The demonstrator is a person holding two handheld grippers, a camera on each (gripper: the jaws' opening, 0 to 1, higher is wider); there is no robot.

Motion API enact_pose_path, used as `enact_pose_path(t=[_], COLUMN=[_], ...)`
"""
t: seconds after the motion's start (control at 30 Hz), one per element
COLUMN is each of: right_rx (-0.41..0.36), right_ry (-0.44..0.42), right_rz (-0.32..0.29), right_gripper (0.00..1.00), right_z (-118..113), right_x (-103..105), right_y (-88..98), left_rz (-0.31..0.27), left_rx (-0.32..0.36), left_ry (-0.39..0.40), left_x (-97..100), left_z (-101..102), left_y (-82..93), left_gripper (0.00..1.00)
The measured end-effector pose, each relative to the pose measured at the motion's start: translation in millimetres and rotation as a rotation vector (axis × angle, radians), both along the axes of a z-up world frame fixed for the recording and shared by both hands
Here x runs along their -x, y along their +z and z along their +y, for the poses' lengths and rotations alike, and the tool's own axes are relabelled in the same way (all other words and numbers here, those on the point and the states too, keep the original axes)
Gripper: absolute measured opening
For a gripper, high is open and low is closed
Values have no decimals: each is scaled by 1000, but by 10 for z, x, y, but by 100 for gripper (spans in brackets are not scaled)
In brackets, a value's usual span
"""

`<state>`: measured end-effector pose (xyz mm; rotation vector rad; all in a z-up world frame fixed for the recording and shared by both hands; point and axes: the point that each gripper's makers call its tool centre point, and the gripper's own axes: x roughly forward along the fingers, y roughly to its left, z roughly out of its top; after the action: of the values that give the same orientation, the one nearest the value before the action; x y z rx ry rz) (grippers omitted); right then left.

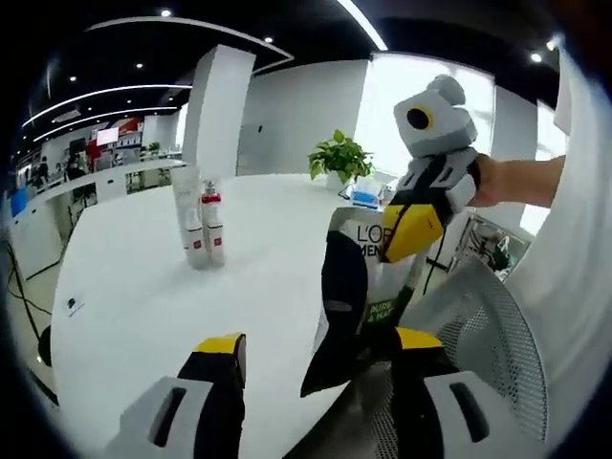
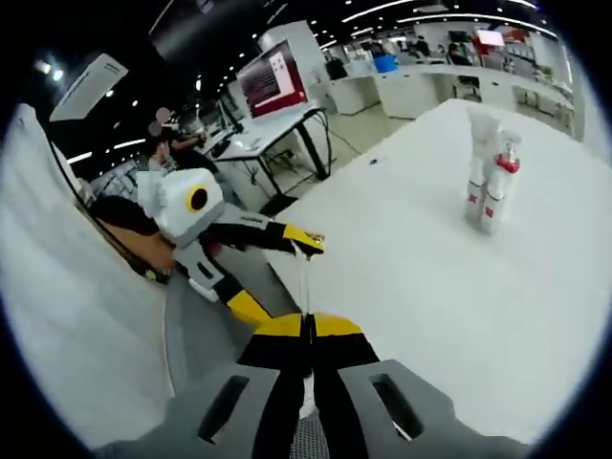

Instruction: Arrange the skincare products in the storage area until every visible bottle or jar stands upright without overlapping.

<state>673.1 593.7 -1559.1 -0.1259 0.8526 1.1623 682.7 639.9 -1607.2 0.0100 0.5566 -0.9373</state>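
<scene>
A flat white L'Oréal Men pack with a black tube shape on its front hangs over the table's near edge. The right gripper, held by a hand, is shut on its upper right part. In the right gripper view the pack shows edge-on as a thin white strip rising from my shut right gripper. My left gripper is open, its jaws either side of the pack's lower end. The left gripper has one yellow tip at the strip's far end; contact is unclear. Several white bottles with red tops stand upright together on the white table.
A potted plant and a blue box sit at the table's far side. A grey mesh chair stands close at the right. Desks, a monitor and people lie beyond the table.
</scene>
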Motion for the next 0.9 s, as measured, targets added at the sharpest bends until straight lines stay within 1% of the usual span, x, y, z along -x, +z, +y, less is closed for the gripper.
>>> enact_pose_path(t=[0.03,0.07,0.13,0.2,0.3,0.4,0.43,0.5,0.57,0.6,0.67,0.8,0.9], right_rx=[33,49,57,50,35,24,23,24,20,19,16,10,9], right_ry=[31,53,94,131,164,202,217,222,235,251,255,229,216], right_rz=[-21,-31,-44,-48,-53,-62,-69,-79,-85,-88,-85,-86,-74], right_gripper=[0,0,0,0,0,0,0,0,0,0,0,0,0], right_z=[-7,-6,18,49,94,110,113,103,110,117,126,120,103], right_x=[14,28,69,108,154,218,236,257,297,332,350,316,307], right_y=[-8,-8,19,57,139,203,213,221,218,216,214,209,224], left_rz=[-8,-10,-18,-16,-14,-20,0,26,18,22,28,60,51], left_rx=[9,16,28,46,35,53,69,68,66,76,83,65,59], left_ry=[-4,-8,-18,-45,-66,-97,-123,-150,-173,-184,-202,-248,-240], left_x=[3,7,18,55,91,147,201,262,299,325,368,462,448], left_z=[-10,-20,-39,-80,-102,-154,-188,-216,-245,-260,-278,-283,-277], left_y=[22,36,57,77,59,98,97,80,87,102,112,69,70], left_gripper=[63,64,63,62,62,60,57,51,49,48,45,26,22])
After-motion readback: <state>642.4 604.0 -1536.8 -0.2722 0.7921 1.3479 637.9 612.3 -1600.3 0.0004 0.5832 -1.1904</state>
